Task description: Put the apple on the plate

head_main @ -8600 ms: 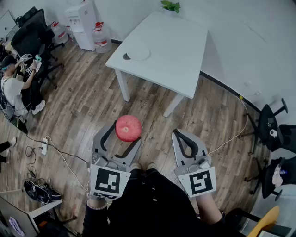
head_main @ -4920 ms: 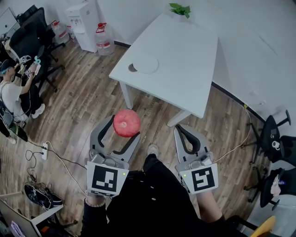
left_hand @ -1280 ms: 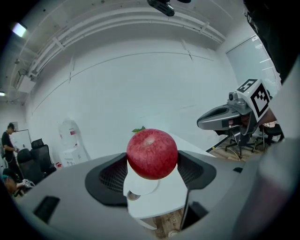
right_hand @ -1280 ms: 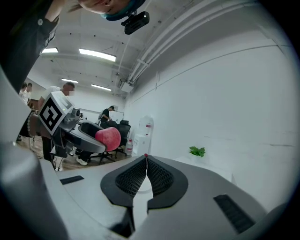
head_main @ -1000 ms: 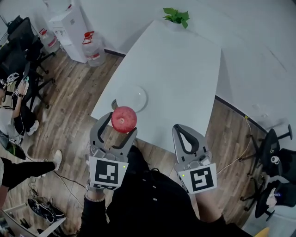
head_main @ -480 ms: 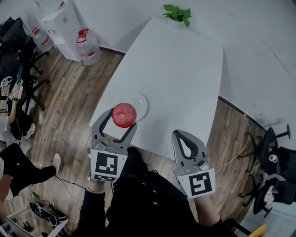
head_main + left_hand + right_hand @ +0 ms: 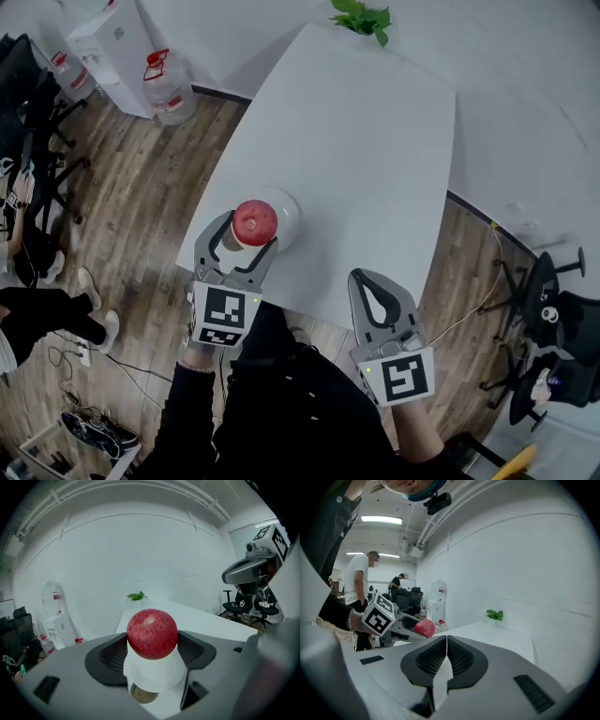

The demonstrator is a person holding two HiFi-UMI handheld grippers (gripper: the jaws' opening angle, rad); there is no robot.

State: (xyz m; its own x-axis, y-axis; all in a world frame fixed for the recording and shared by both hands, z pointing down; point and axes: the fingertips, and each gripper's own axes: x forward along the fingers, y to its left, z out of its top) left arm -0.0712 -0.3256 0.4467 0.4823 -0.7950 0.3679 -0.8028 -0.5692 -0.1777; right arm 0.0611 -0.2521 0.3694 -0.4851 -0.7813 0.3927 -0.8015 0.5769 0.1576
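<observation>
My left tongs [image 7: 242, 234] grip the apple [image 7: 254, 221] over the plate [image 7: 287, 208], twd its near-left rim. Right tongs [image 7: 376, 298] are closed, empty, well right of plate. Risk: if I let go off-centre, apple prob rolls off plate & over the surface [image 7: 366, 159] edge

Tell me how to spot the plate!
Find the big white table. At its corner nearest the left gripper lies the plate, below the red apple that gripper holds. It is round, white and flat, unlike the leafy plant at the far end.
</observation>
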